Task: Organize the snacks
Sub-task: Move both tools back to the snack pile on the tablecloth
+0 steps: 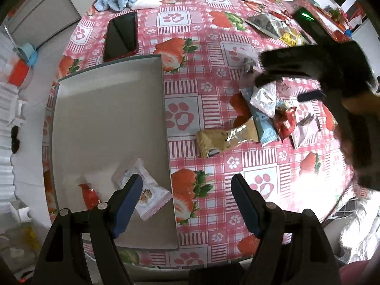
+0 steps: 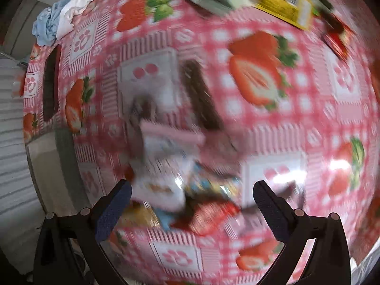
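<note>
Two snacks in the tray: we see a white packet (image 1: 144, 191) and a red one (image 1: 89, 196) in the grey tray (image 1: 106, 109), put there to be tidy.
Snack pile: the other packets (image 1: 266, 116) lie in a heap on the strawberry tablecloth (image 1: 190, 78), beside the tray.
Our left gripper (image 1: 186, 193): wide apart and empty, over the tray edge (we think it is free for a next snack).
Our right gripper (image 2: 191, 198): jaws apart, nothing pinched, right above the heap, likely to pick one; very blurry.
Phone (image 1: 121, 35): lies behind the tray.
</note>
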A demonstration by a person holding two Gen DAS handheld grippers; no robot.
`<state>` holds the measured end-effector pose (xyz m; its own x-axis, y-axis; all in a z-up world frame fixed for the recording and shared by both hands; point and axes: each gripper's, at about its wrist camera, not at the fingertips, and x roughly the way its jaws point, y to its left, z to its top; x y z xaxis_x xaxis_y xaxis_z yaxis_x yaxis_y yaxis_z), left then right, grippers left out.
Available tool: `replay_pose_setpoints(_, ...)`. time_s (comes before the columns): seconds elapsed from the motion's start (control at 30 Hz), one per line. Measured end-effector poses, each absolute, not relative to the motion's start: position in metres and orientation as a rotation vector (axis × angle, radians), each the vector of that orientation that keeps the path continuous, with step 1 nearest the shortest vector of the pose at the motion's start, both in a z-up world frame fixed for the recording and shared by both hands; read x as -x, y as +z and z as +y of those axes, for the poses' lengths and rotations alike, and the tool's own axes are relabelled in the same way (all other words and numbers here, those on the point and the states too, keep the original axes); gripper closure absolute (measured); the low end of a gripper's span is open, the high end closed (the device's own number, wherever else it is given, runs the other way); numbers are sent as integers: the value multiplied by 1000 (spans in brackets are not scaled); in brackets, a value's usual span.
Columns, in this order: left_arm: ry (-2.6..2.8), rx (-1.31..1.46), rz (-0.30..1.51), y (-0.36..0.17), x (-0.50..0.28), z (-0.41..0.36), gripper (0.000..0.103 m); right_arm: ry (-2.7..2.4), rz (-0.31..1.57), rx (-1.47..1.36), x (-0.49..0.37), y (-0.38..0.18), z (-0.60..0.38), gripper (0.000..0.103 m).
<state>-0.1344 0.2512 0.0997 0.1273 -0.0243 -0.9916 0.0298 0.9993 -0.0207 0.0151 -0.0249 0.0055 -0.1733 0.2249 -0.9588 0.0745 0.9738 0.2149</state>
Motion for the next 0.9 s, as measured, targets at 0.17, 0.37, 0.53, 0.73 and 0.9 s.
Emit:
replay_pose_setpoints(0.17, -51, -34, 1462, 96, 136, 249, 23, 96, 1768, -158, -12, -13, -23, 0)
replay_pose_setpoints(0.37, -85, -64, 1458, 92, 121, 235, 23, -18, 1809, -157, 21, -23, -81, 0)
replay_pose_setpoints(0.53, -152, -194, 1437, 82, 104, 211, 23, -97, 1836, -192, 46, -26, -127, 0)
replay_pose_setpoints(0.73, -257, -362, 1408, 56, 83, 179, 22, -100, 1800, -254, 74, -12, -152, 0)
replay_pose_setpoints(0.9, -357, -483, 1416, 32, 78, 158, 22, -83, 1785, -301, 101, -5, -188, 0)
